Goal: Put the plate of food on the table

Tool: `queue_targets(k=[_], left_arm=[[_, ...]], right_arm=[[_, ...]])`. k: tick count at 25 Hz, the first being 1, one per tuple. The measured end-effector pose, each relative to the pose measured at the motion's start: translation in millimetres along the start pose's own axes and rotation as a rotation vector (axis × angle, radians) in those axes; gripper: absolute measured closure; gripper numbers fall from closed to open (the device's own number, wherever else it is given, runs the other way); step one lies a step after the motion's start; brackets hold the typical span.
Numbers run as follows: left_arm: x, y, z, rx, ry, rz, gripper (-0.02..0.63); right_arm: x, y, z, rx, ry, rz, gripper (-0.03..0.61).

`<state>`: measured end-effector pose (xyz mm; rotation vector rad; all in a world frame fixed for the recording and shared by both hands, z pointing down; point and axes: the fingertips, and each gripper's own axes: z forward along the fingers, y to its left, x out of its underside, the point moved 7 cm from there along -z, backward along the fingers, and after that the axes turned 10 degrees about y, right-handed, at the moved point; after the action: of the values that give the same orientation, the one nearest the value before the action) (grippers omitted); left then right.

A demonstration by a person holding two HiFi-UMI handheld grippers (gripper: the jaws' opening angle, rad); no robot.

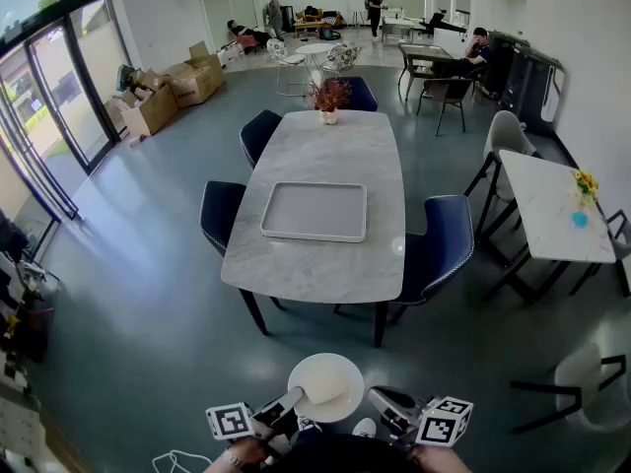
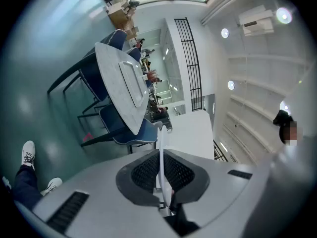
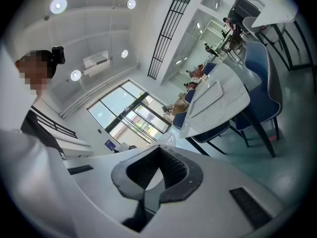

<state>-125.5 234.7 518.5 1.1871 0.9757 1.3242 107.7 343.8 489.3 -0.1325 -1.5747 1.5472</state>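
A white plate (image 1: 326,386) with a pale lump of food on it hangs low over the floor, close to my body. My left gripper (image 1: 294,400) is shut on its left rim. In the left gripper view the plate (image 2: 161,148) shows edge-on as a thin white line, and the left gripper (image 2: 161,157) has its dark pads pressed on it. My right gripper (image 1: 378,397) sits just off the plate's right rim. In the right gripper view this right gripper (image 3: 159,151) stands open in a narrow V, with the plate (image 3: 168,139) past its tips. The marble table (image 1: 325,146) stands ahead.
A white tray (image 1: 314,211) lies on the near half of the table, and a flower pot (image 1: 328,98) stands at its far end. Blue chairs (image 1: 441,239) flank both sides. A second white table (image 1: 547,205) is at the right. Cardboard boxes (image 1: 168,92) sit far left.
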Motion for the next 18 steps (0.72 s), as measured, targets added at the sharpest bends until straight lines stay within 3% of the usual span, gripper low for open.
queue_targets(k=[18], left_arm=[[0.1, -5.6, 1.7, -0.009, -0.012, -0.007, 0.595]], right_arm=[[-7.4, -5.0, -10.4, 0.021, -0.035, 0.032, 0.566]])
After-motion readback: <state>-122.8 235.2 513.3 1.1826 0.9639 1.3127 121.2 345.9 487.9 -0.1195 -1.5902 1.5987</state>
